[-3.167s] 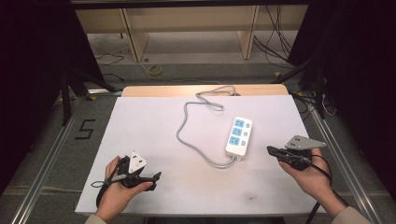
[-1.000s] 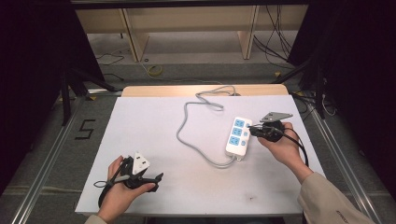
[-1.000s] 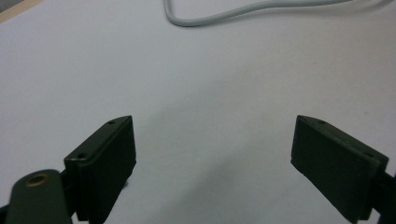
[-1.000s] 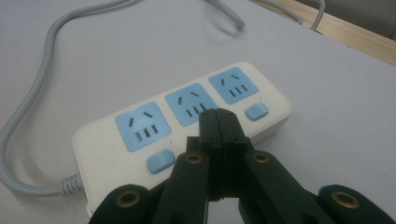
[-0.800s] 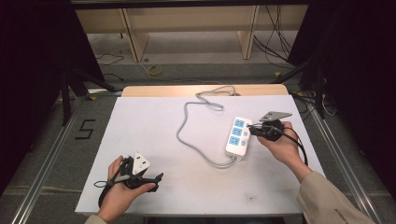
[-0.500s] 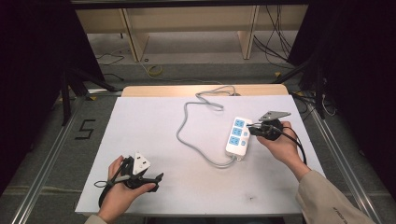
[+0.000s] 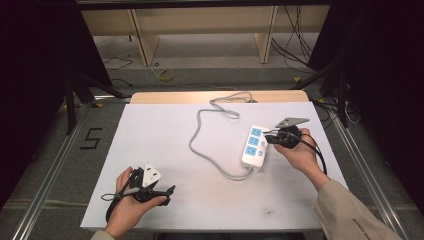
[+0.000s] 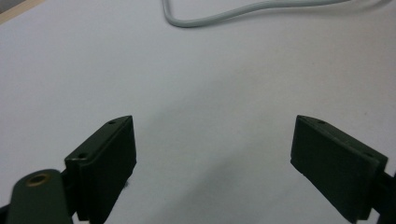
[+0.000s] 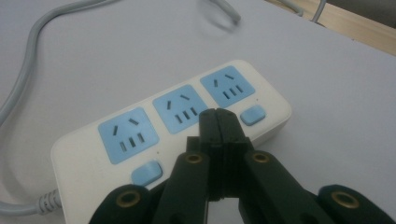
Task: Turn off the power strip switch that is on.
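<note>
A white-covered table (image 7: pixel 165 135) stands in a dim workshop. The power strip (image 7: pixel 255 145) lies at about three o'clock on it, its grey cable (image 7: pixel 200 145) looping toward twelve. The right gripper (image 9: pixel 218 122), jaws pressed together, hovers over the middle switch, hidden beneath it; press straight down, gently. The left gripper (image 8: pixel 212 156) rests at seven o'clock, jaws wide apart. A "5" (image 7: pixel 91 138) marks the floor at nine o'clock

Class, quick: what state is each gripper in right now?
Left gripper: jaws open, nothing between them.
Right gripper: jaws closed, holding nothing, tips over the power strip.
</note>
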Demonstrator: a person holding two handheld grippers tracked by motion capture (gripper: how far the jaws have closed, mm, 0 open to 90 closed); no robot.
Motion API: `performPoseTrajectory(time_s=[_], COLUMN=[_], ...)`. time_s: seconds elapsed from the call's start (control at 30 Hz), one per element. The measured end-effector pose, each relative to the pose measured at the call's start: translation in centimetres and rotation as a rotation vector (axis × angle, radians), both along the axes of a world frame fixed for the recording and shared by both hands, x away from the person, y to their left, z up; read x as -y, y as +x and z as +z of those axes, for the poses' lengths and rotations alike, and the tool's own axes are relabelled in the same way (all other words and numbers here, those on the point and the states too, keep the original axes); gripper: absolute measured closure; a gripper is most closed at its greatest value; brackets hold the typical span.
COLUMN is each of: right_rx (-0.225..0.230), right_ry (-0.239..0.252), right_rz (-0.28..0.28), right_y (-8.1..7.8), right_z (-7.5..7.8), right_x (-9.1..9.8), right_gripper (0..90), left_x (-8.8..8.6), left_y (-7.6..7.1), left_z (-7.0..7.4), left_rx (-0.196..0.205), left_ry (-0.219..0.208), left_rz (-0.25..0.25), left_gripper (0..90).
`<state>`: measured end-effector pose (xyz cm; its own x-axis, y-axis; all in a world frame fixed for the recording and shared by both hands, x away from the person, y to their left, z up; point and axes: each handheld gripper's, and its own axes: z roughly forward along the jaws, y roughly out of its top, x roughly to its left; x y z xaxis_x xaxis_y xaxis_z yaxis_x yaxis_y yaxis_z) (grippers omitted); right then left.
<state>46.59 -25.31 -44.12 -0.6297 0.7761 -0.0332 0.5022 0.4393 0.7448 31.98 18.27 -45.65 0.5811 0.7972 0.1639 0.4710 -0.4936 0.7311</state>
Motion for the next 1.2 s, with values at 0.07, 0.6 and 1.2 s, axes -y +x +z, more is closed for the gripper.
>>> performPoseTrajectory(time_s=[0.07, 0.6, 1.2], right_rx=[-0.003, -0.043, -0.085], right_ry=[-0.001, -0.032, -0.078], right_rz=[0.0, 0.014, 0.019], right_y=[0.1, 1.2, 2.0], right_z=[0.0, -0.6, -0.8], right_x=[-0.1, -1.0, -1.9], right_gripper=[90.0, 90.0, 90.0], left_x=[0.0, 0.0, 0.0], left_y=[0.0, 0.0, 0.0], left_z=[0.0, 0.0, 0.0], left_rx=[0.0, -0.001, -0.002], left_ry=[0.001, -0.001, -0.003], left_rz=[-0.001, -0.001, -0.004], left_gripper=[13.8, 14.0, 14.3])
